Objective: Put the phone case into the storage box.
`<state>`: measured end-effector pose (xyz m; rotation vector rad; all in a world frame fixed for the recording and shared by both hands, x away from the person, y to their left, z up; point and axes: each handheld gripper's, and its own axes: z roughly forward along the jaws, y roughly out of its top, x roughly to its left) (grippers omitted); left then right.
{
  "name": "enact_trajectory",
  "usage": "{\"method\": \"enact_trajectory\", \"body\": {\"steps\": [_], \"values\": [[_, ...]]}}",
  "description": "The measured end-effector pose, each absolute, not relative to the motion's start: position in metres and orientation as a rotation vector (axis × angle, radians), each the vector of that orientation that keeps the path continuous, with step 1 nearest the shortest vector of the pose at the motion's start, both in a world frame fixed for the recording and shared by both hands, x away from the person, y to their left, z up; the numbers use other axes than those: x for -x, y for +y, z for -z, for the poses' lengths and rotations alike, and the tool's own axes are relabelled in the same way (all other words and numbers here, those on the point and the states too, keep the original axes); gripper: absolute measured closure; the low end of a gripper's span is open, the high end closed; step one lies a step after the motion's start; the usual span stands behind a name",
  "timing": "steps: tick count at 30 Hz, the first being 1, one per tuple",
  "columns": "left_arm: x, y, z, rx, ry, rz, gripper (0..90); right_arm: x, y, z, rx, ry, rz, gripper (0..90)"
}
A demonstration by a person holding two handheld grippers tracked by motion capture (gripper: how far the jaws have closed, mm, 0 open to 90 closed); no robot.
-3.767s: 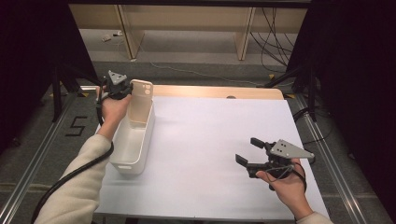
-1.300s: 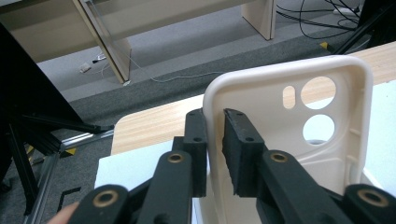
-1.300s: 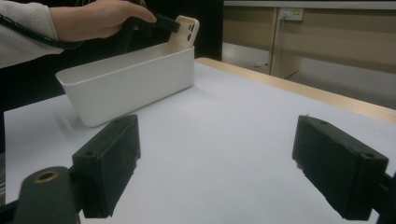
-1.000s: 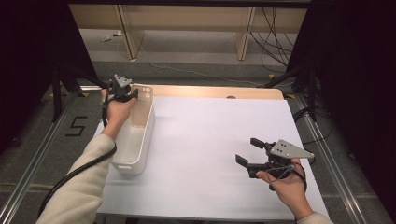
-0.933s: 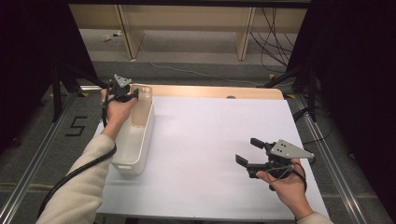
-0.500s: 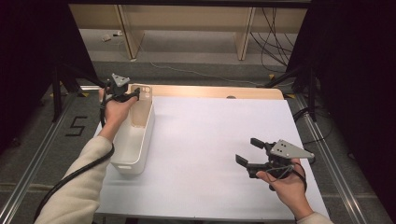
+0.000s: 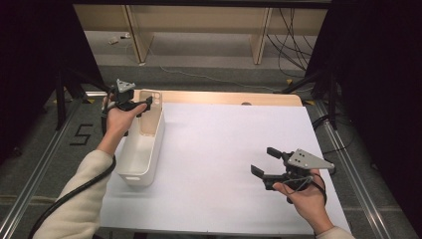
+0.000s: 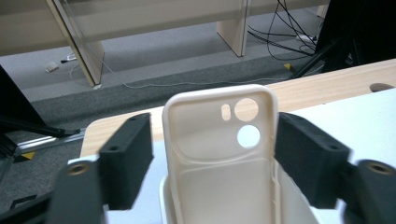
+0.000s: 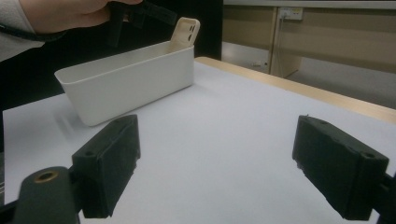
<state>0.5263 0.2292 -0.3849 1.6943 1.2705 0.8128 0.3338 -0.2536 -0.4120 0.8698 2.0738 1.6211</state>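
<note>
A cream-coloured phone case of soft plastic [image 8: 219, 154], with two round camera holes and a small slot near its top, stood upright at the far end of a long white plastic bin [image 7: 142, 144] that lay along the left edge of the white-covered table [image 7: 224, 164], close to its far left corner. The case leaned against the bin's far wall, its lower part inside the bin and its top rising above the rim.

The left gripper [image 7: 135, 104], held in a hand [image 7: 118, 119] with a cream sleeve, hovered at that far end. Its black jaws had just been opening, and in the left gripper view they stood on either side of the case, a gap showing between the left pad and the case's edge; the right pad sat very close to the other edge, and whether it touched could not be told. The case was released rather than clamped.

The right gripper [image 7: 266, 162] sat low over the table near its near right corner, well apart from the bin, in the person's right hand [image 7: 303, 196]. Its jaws were spread wide with nothing between them, and its own view looked across bare white tabletop toward the bin and the case.
</note>
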Motion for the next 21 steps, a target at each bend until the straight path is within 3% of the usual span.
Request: {"method": "enact_trajectory", "body": {"steps": [5,21], "values": [[-0.518,0.229,0.381,-1.699,1.257,-0.805,15.5,-0.334,-0.254,0.412,-0.875,2.067,-1.619,16.2],[-0.489,0.228,0.376,-1.677,1.187,-0.763,9.1,-0.334,-0.253,0.412,-0.879,2.07,-1.609,16.2]]}}
